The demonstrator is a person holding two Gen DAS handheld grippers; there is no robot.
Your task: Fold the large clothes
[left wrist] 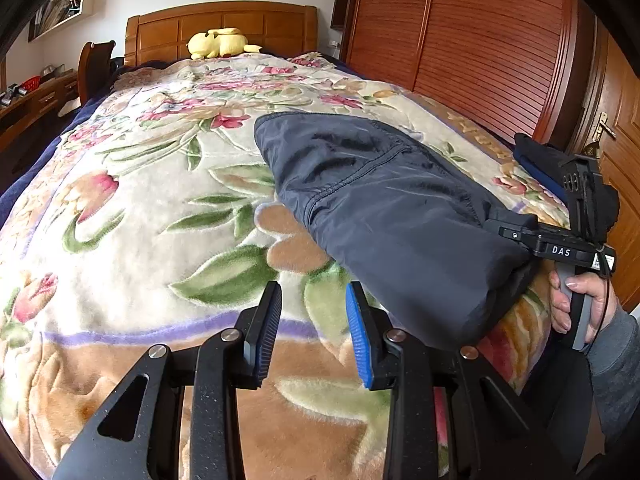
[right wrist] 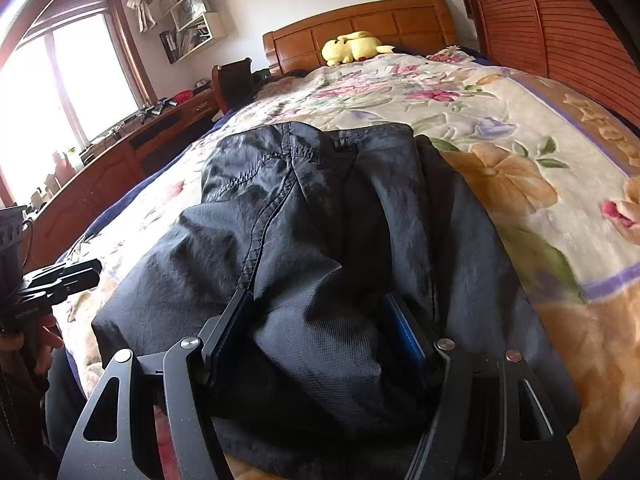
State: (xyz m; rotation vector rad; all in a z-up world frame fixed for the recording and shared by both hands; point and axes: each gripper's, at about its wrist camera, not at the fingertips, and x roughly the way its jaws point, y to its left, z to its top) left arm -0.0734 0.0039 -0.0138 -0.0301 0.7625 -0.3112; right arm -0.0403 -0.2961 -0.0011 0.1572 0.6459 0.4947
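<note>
A: Where is the dark jacket [left wrist: 384,208] kept?

B: It is laid folded on the floral blanket [left wrist: 140,200], its near end bunched between the right gripper [right wrist: 320,332] pads, seemingly for placing.

A: And the left gripper [left wrist: 314,336]?

B: It is held partly open and empty beside the bundle.

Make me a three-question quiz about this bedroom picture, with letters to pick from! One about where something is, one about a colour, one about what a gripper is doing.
1. Where is the plush toy?
A. by the headboard
B. on the floor
C. on the dark garment

2. What colour is the toy?
A. red
B. yellow
C. green

3. What is between the left gripper's fingers?
A. the garment
B. the toy
C. nothing

Answers:
1 A, it lies at the bed's far end against the wooden headboard.
2 B, it is pale yellow.
3 C, only the floral blanket shows through the gap; the dark garment lies beside it.
</note>
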